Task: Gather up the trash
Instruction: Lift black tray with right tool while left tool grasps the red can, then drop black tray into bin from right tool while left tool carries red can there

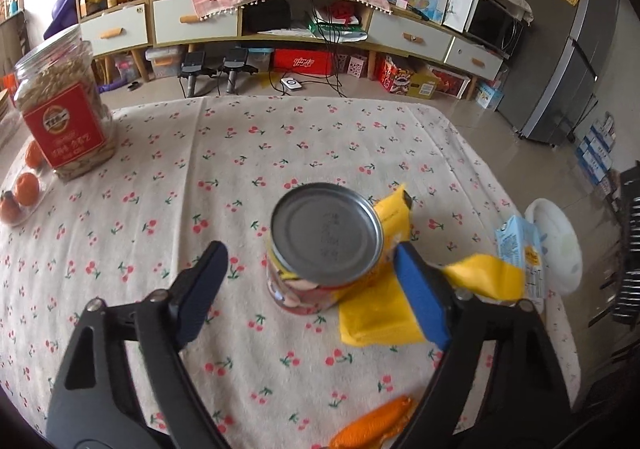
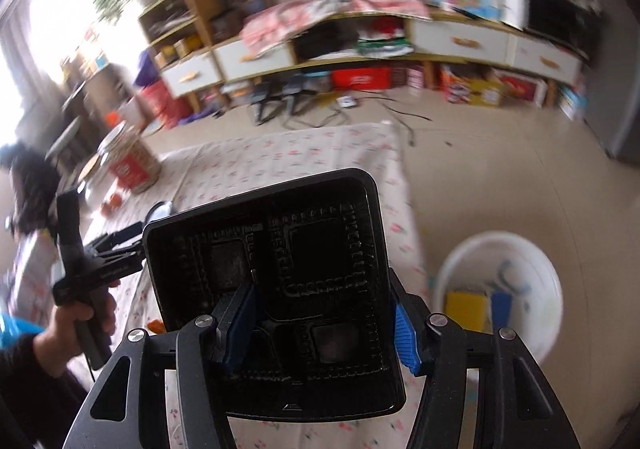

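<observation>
Meanwhile the left gripper [image 1: 308,273] stands open around the tin can [image 1: 326,245] on the cherry-print tablecloth [image 1: 160,177], pads not pressing it. Its right-hand neighbour, the right gripper [image 2: 324,323], clamps a black plastic tray [image 2: 276,281], with the white bin [image 2: 500,289] on the floor beside the table.

Cream worktop cloth [image 1: 280,137] printed with red cherries. Silver-lidded can [image 1: 326,239], yellow wrapper [image 1: 376,317], orange packet [image 1: 372,429], pale-blue carton [image 1: 520,249], black tray [image 2: 280,269], white bin [image 2: 500,249].
</observation>
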`<state>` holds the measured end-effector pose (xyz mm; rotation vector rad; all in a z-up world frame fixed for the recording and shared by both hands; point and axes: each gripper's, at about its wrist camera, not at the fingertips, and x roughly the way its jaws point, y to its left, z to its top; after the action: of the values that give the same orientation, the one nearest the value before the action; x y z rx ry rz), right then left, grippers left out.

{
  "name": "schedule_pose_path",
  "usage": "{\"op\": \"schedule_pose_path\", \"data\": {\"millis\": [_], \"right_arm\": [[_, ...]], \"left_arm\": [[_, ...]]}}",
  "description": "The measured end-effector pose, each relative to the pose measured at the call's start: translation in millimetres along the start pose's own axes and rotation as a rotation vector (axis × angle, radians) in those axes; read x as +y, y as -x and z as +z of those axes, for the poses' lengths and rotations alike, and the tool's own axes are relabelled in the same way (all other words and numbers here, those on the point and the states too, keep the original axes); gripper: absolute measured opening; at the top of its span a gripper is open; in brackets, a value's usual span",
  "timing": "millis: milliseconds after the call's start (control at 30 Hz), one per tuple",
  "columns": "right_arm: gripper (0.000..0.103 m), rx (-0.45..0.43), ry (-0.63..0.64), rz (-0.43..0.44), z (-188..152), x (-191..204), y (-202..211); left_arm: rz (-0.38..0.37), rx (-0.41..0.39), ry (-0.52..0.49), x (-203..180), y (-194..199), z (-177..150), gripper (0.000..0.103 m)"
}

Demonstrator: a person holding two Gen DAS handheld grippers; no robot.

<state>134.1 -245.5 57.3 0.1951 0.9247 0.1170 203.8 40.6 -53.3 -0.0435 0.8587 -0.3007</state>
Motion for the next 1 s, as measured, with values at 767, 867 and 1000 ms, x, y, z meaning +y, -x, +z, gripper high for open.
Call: {"op": "schedule_pose_path", "data": {"millis": [767, 867, 1000], "right_arm": [[0.061, 0.018, -0.417, -0.207, -54.6, -170.7, 20.6], [0.061, 0.016, -0.466, -0.216, -57.7, -192.0, 20.2], [0.062, 0.022, -0.491, -0.225, -56.1, -206.4, 9.4]], "left_arm": [[-0.011, -0.142, -0.041, -45.4, 67.6, 25.7, 0.055], [-0.044, -0.145, -0.087, -72.3, 73.8, 26.7, 0.055], [-0.088, -0.129, -0.131, -107.2, 73.3, 23.9, 0.055]]}}
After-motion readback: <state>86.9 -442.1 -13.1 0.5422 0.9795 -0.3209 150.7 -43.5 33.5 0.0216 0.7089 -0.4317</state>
